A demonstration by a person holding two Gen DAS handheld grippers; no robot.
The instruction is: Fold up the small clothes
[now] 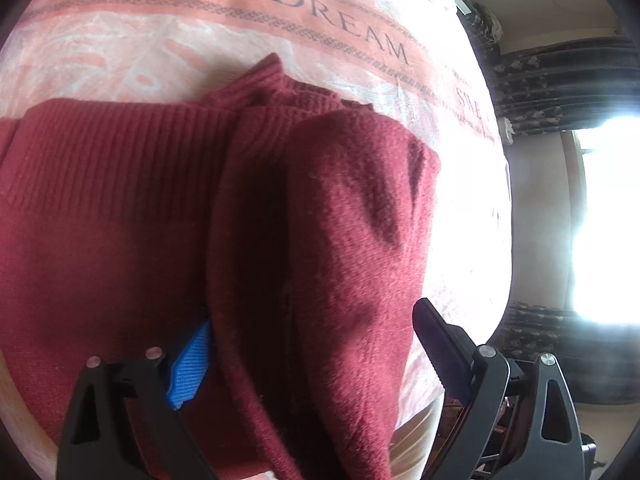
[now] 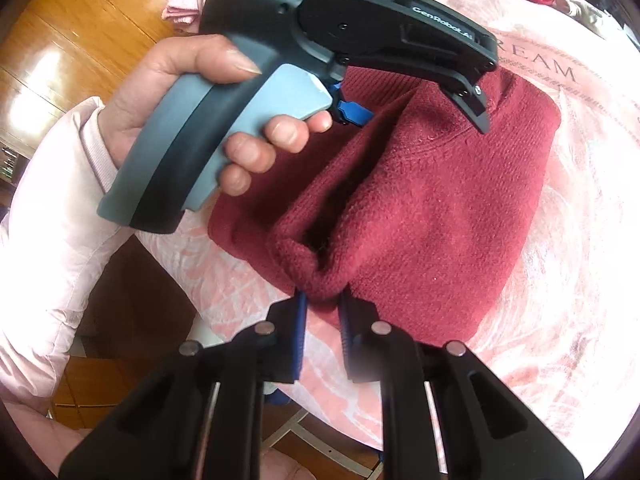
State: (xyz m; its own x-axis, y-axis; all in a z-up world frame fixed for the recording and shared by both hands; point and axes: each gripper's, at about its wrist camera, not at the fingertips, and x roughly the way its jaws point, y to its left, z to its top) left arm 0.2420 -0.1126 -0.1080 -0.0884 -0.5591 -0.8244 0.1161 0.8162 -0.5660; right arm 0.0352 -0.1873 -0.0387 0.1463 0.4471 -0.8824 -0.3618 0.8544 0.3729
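Right tool (image 2: 322,300) pinches sweater (image 2: 420,208), hem bunched.

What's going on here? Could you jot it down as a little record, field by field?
Garment: dark red knitted sweater, partly folded
Surface: pink blanket printed SWEET DREAM
Right gripper: shut on a bunched edge of the sweater
Left gripper: fingers wide apart, a fold of the sweater between them; grip unclear
Person: hand in a pale pink sleeve holds the left gripper's handle
Floor: wood
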